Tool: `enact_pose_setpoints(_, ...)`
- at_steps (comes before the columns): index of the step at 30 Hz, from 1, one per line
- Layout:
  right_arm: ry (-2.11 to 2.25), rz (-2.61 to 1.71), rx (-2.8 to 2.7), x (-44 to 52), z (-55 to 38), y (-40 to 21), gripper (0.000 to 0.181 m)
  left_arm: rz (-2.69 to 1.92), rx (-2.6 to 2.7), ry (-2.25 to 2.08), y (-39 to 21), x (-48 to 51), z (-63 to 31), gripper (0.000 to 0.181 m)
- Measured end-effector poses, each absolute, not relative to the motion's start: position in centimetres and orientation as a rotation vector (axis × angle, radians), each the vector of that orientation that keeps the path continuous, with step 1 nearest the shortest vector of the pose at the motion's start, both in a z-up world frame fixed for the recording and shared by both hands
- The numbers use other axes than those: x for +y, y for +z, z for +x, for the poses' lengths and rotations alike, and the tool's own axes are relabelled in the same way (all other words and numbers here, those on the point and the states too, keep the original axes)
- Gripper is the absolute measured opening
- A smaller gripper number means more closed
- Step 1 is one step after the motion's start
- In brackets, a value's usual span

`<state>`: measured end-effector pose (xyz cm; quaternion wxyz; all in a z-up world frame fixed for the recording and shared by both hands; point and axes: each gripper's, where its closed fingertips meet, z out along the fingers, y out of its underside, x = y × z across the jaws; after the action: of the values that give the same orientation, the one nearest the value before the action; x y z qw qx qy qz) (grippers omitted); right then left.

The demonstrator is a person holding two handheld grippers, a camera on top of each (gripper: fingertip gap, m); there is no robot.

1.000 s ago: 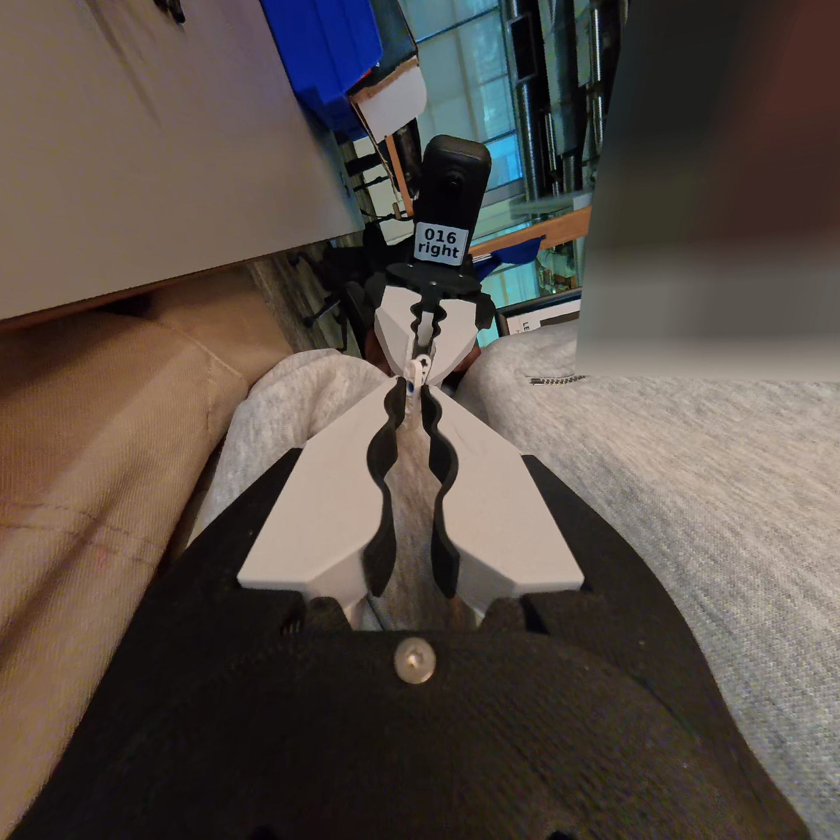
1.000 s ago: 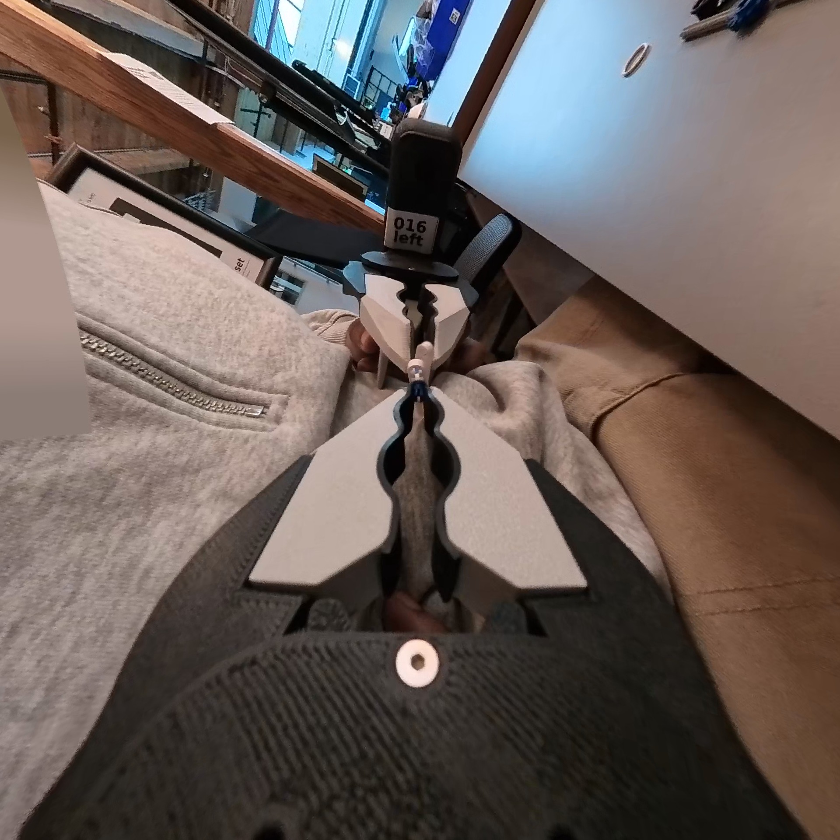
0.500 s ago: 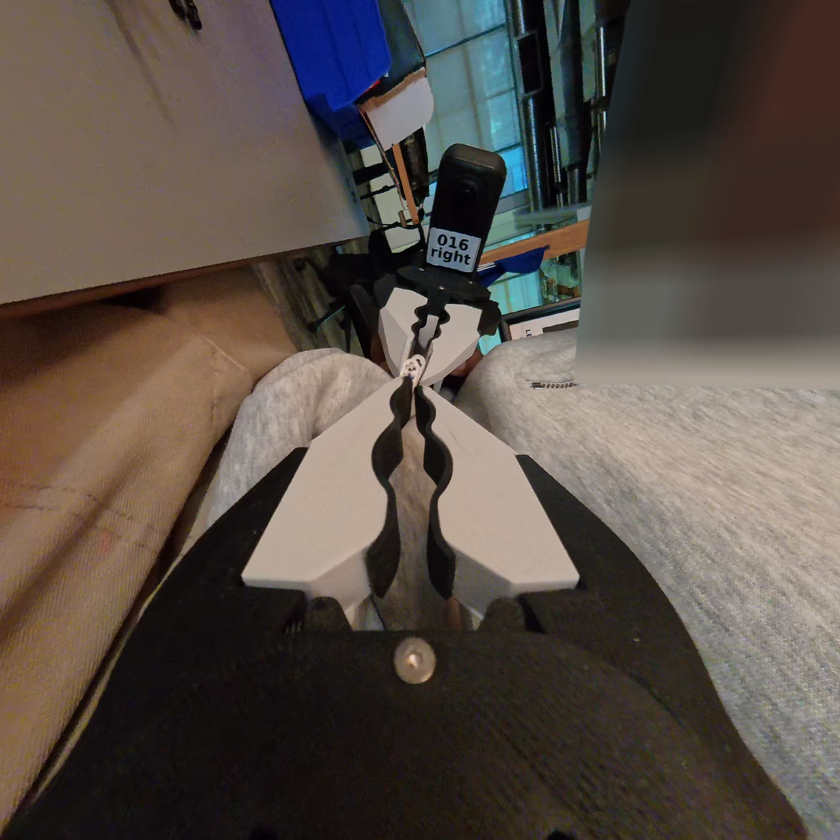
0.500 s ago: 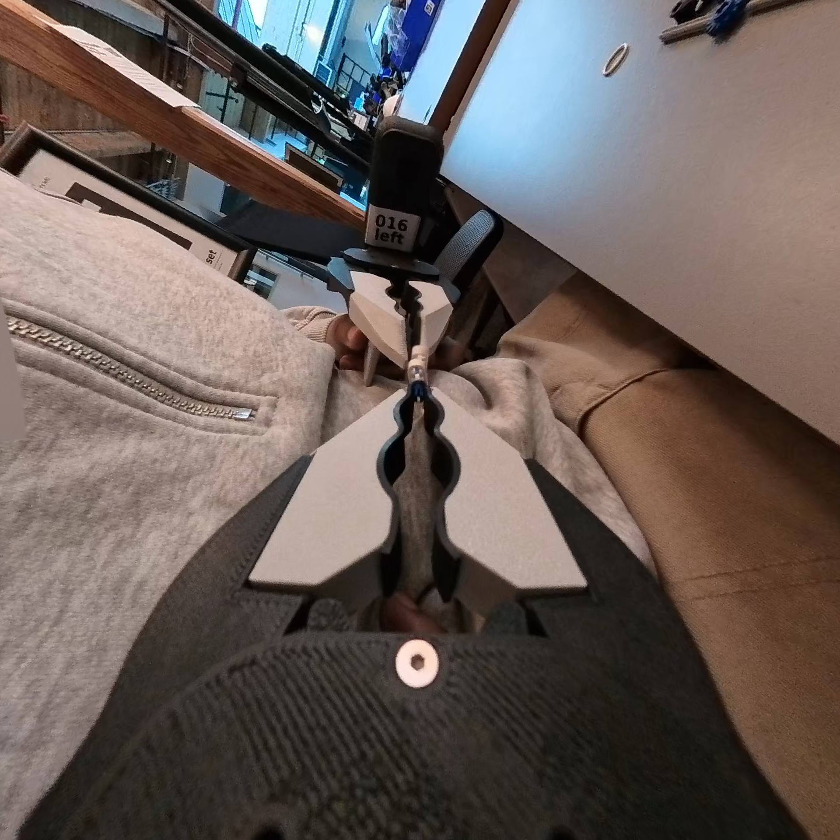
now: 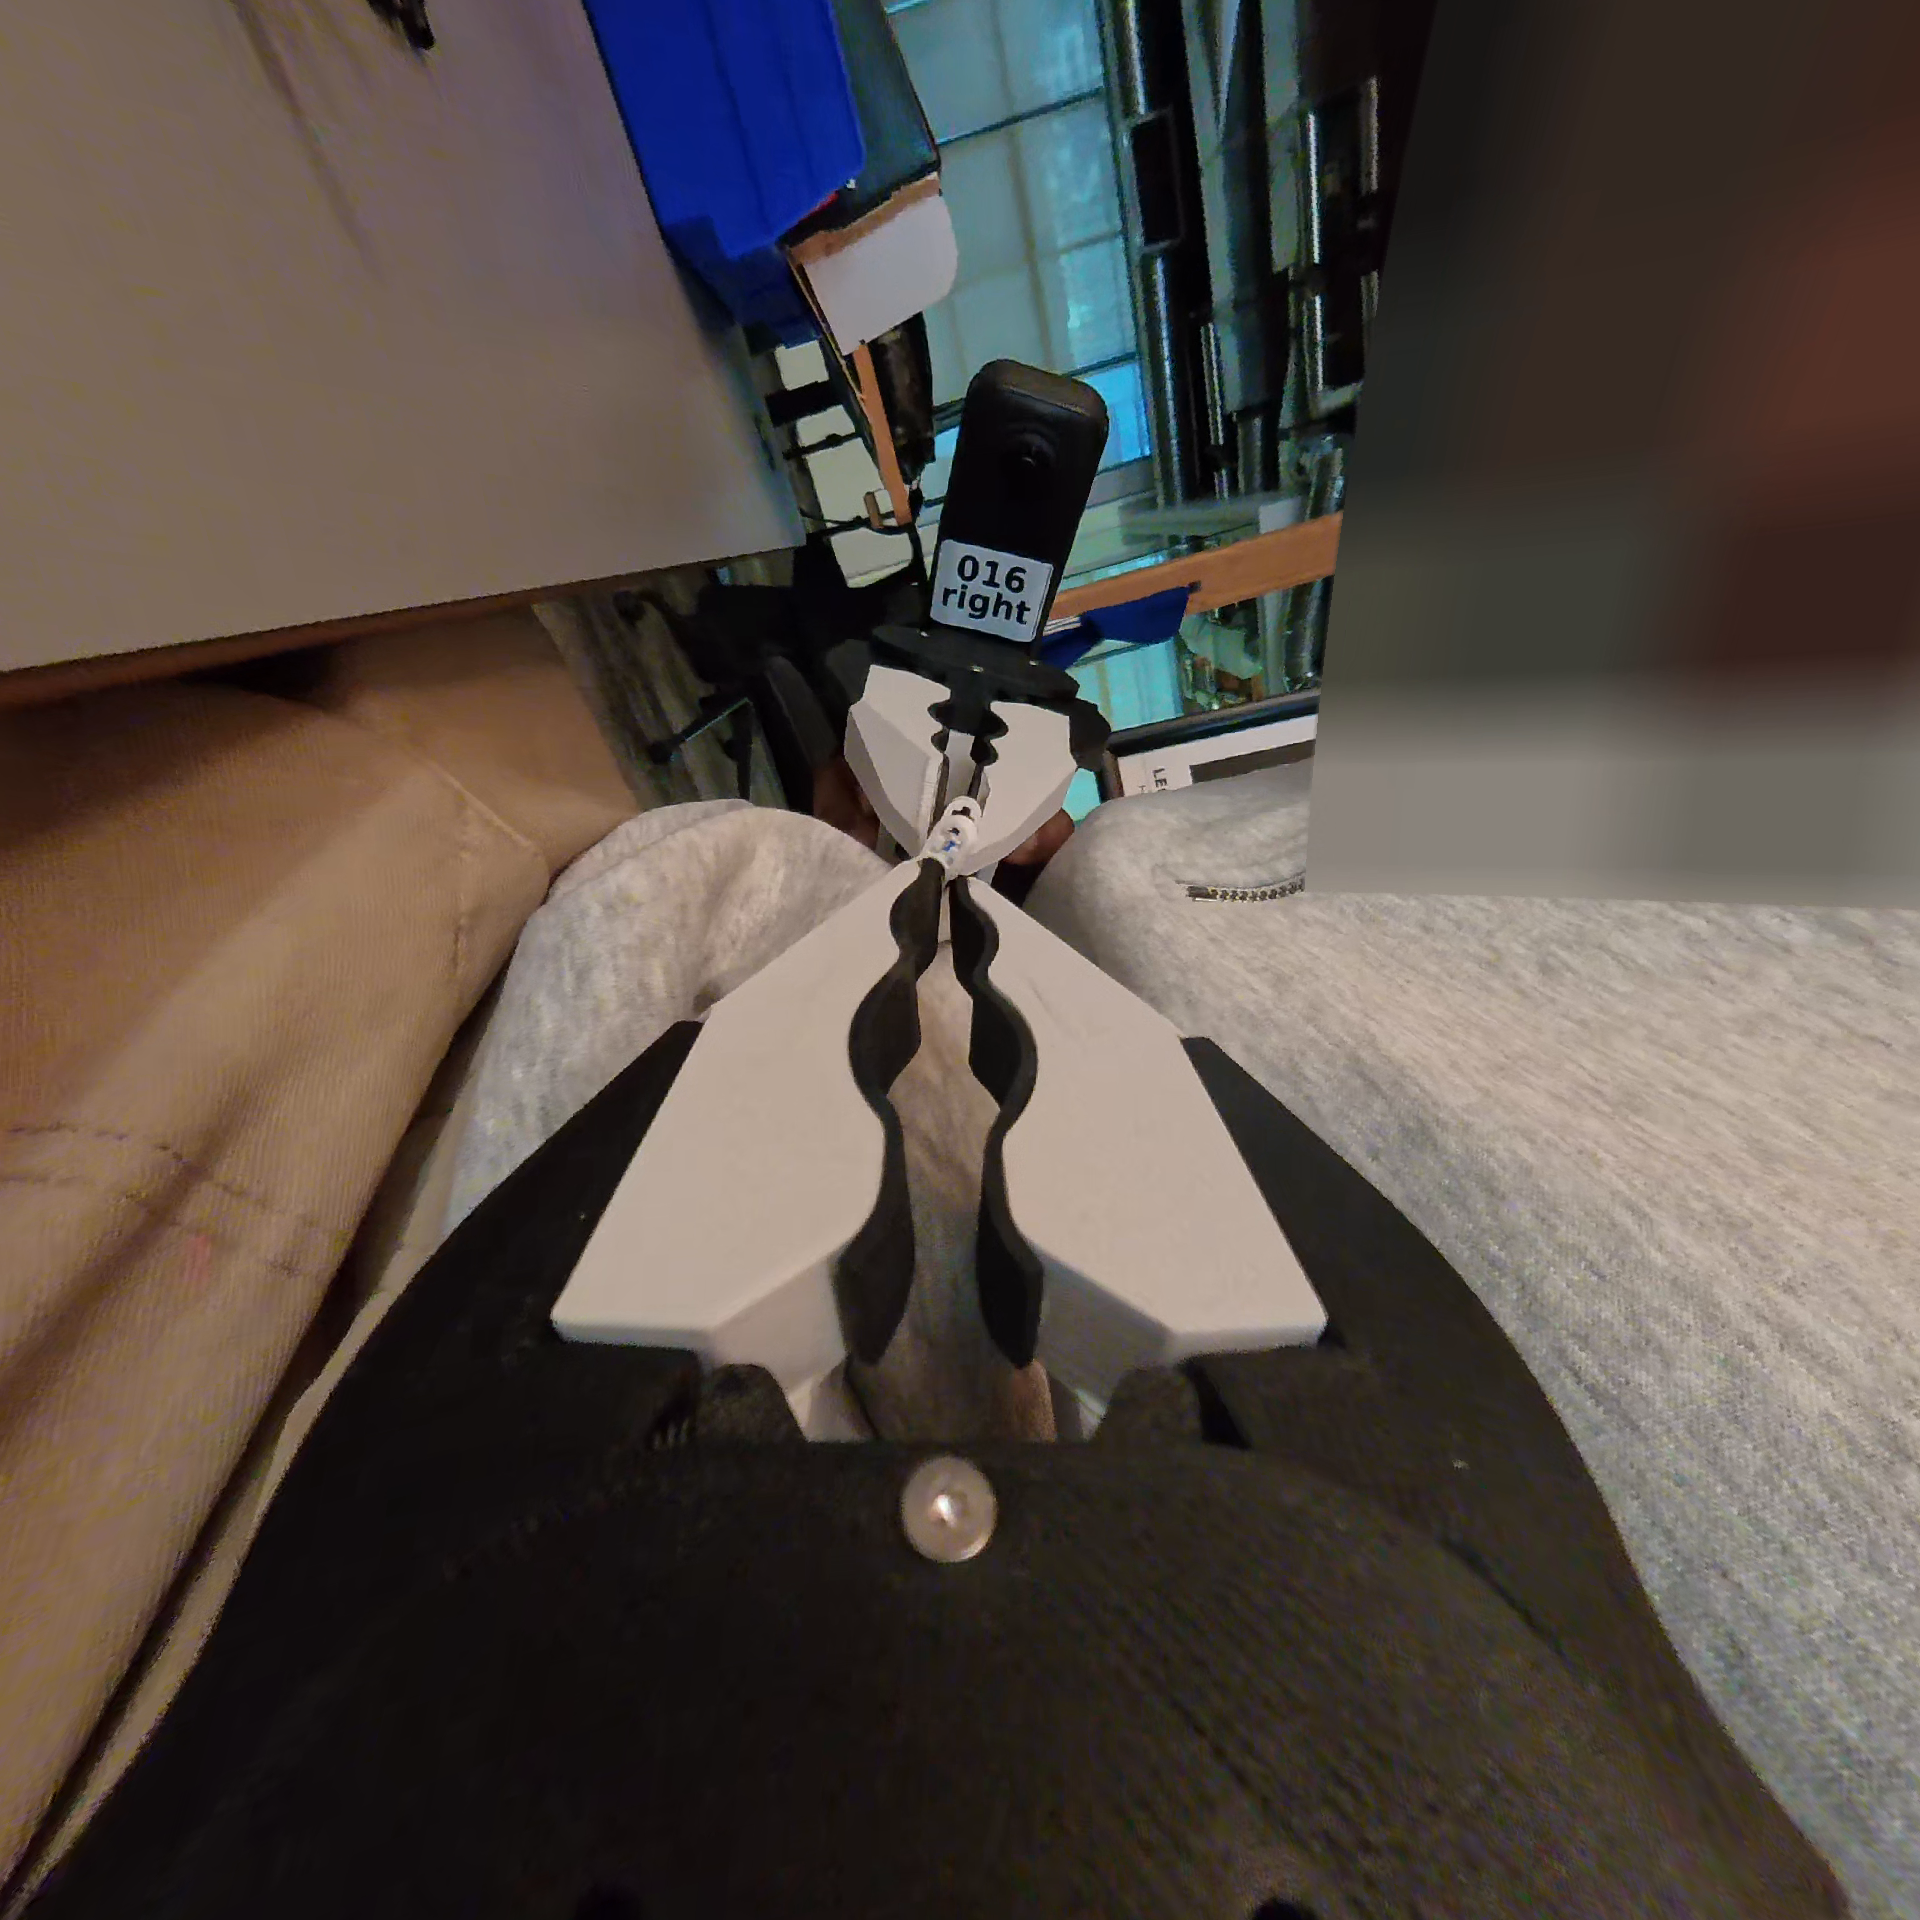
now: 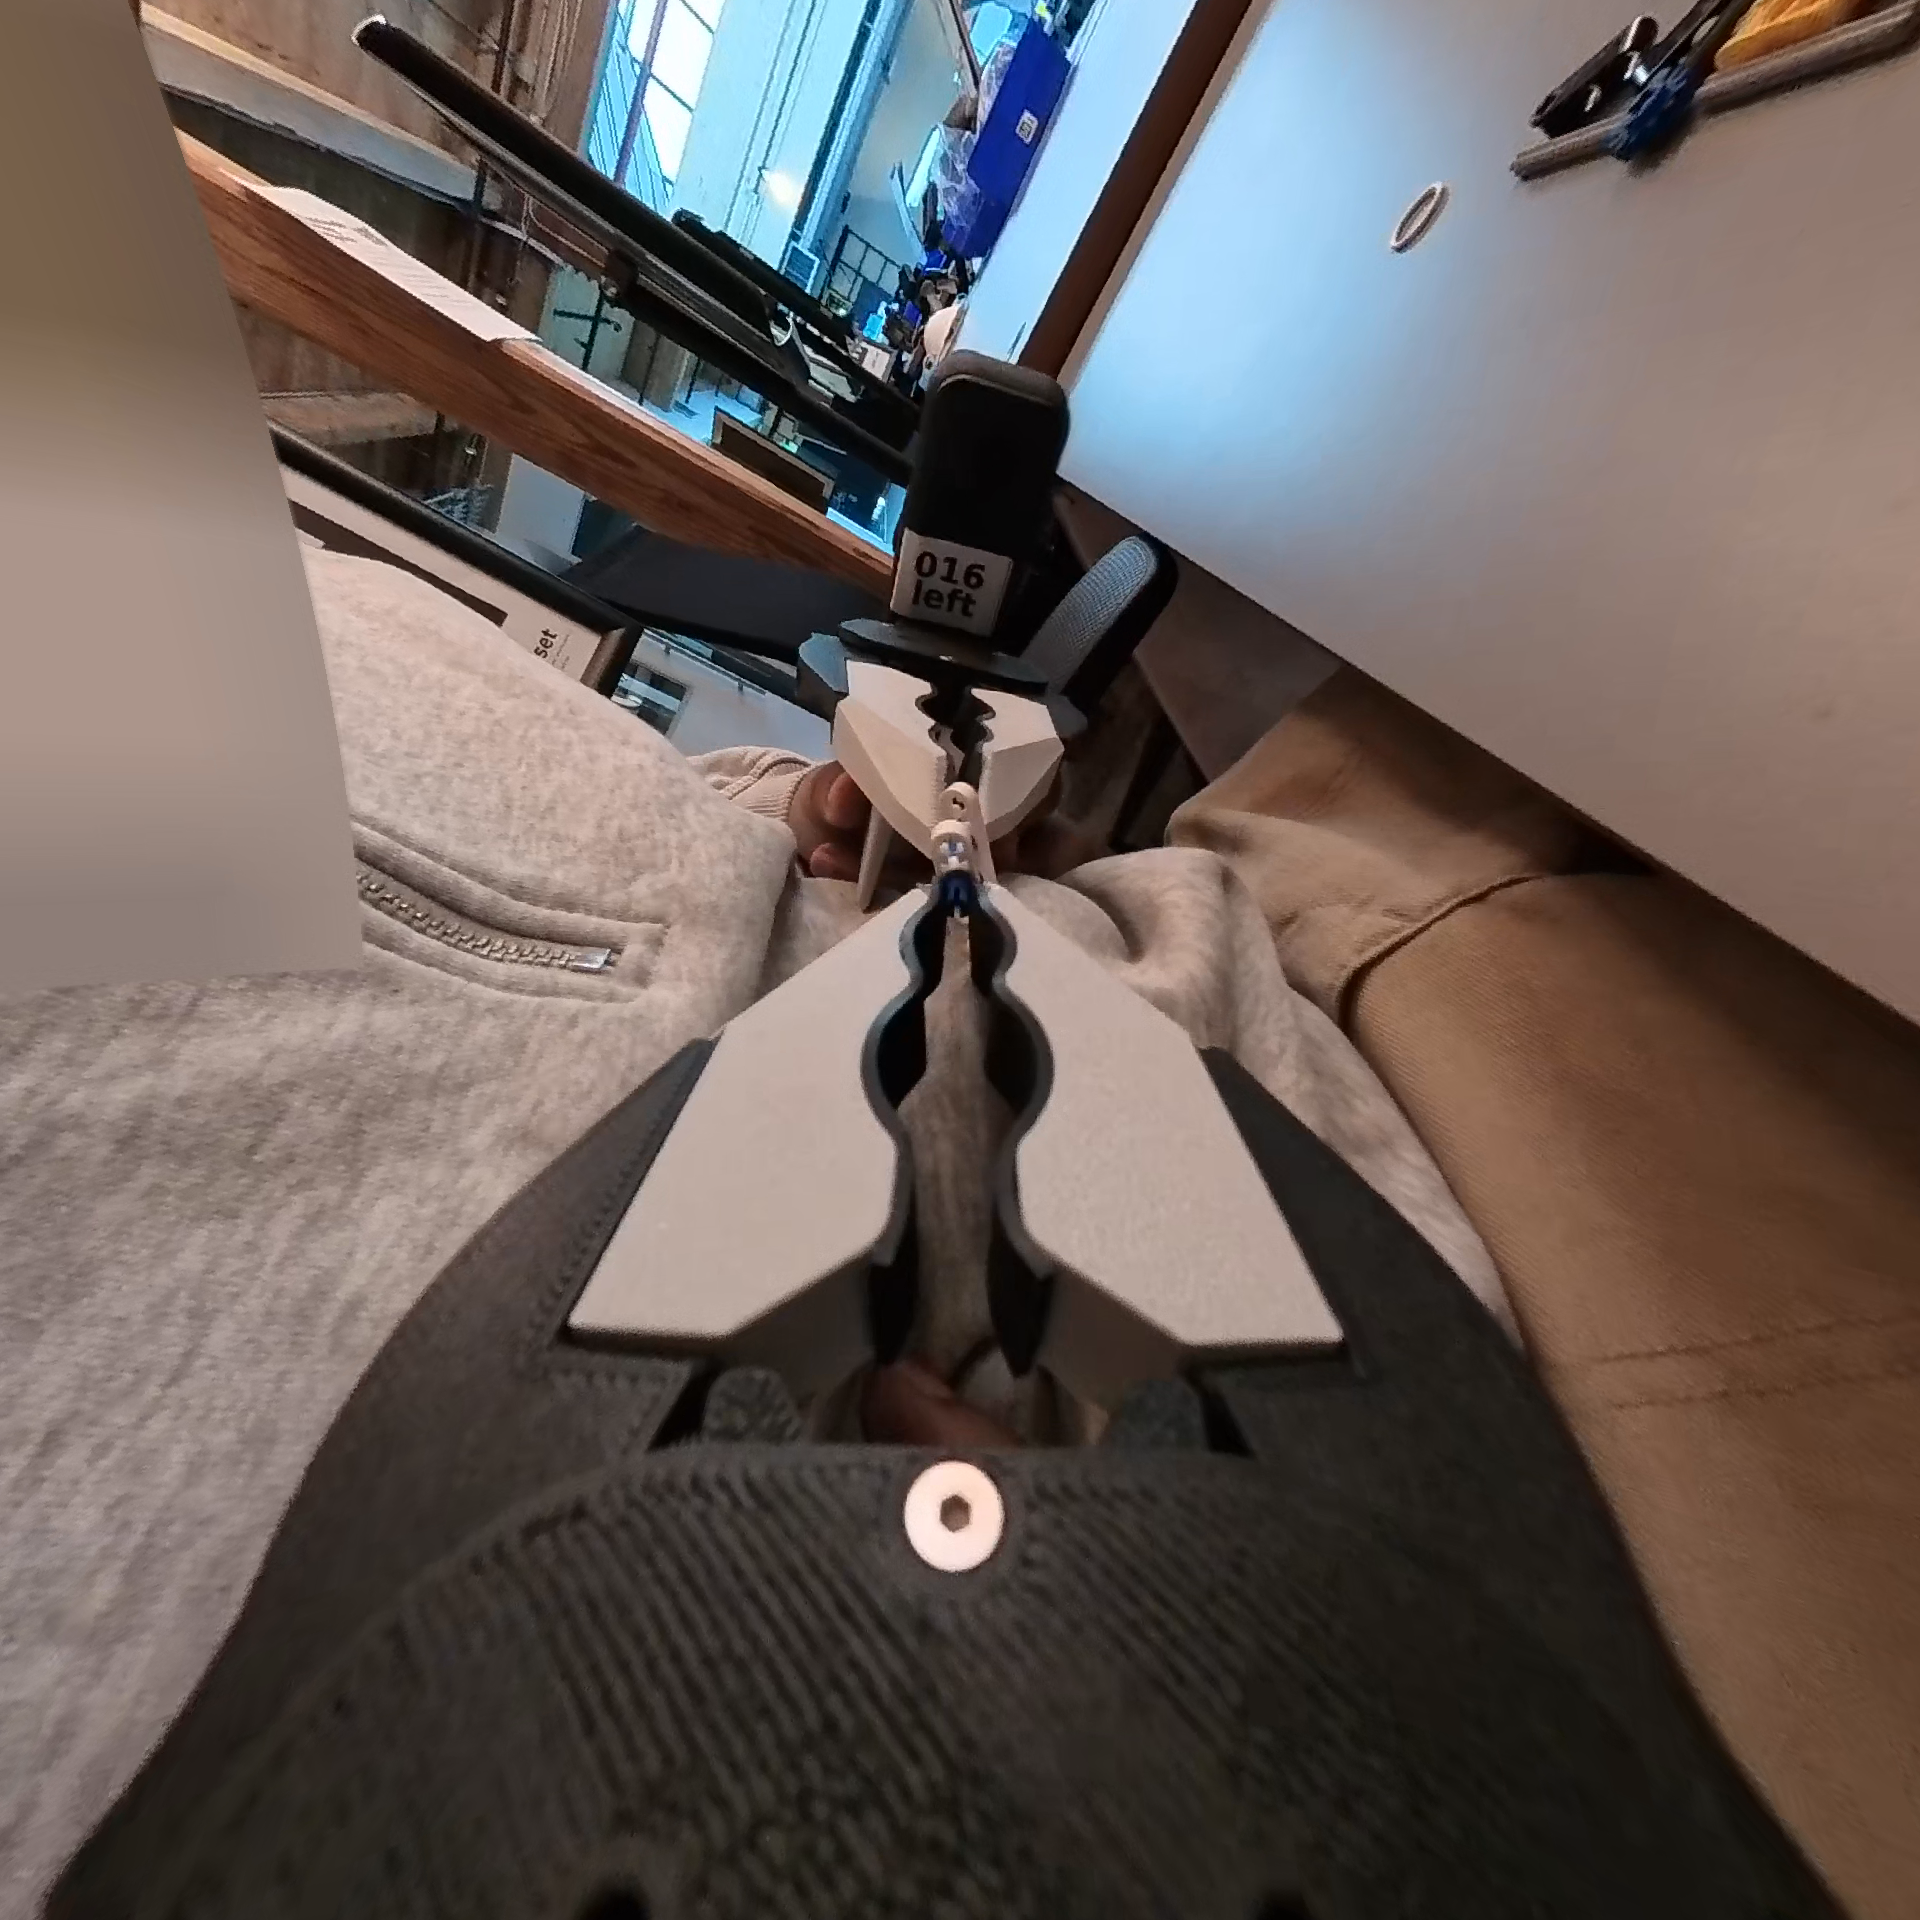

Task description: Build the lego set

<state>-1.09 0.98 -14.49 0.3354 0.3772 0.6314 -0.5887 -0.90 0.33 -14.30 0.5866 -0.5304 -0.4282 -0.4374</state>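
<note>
My two grippers meet tip to tip above a person's lap. In the left wrist view my left gripper (image 5: 940, 873) is shut at its tips on a small white lego piece (image 5: 960, 828), with the right gripper facing it just beyond. In the right wrist view my right gripper (image 6: 956, 906) is shut on a small blue pin (image 6: 954, 891). The pin joins onto the white lego piece (image 6: 954, 826), which runs into the jaws of the left gripper beyond. How deep the pin sits in the white piece is hidden.
A grey sweatshirt (image 6: 468, 831) and tan trousers (image 6: 1610, 1143) lie under the grippers. A white table (image 6: 1558, 468) hangs close overhead, with a tray of lego parts (image 6: 1621, 114) and a small ring (image 6: 1418, 215) on it. Blue bins (image 5: 748, 135) stand behind. Both grippers' tips are close together, under 4 cm apart.
The grippers have drawn slightly closer tip to tip, and both views have tilted a little. Both stay shut on their pieces.
</note>
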Motion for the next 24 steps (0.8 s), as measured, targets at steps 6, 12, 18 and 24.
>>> enact_pose_setpoints(6,-1.536,0.972,1.667,0.89,-0.98,-14.48,0.002,-1.235,-0.995,-1.023,-14.29,0.31,-0.89,0.002)
enact_pose_setpoints(12,-1.539,0.963,1.665,0.86,-0.88,-14.39,0.002,-1.233,-0.984,-1.029,-14.23,0.32,-0.86,0.004)
enact_pose_setpoints(18,-1.537,0.947,1.662,0.75,-0.75,-14.31,0.002,-1.243,-0.964,-1.03,-14.1,0.38,-0.75,0.008)
enact_pose_setpoints(24,-1.539,0.936,1.638,0.79,-0.68,-14.17,0.002,-1.25,-0.931,-1.04,-13.89,0.45,-0.63,0.009)
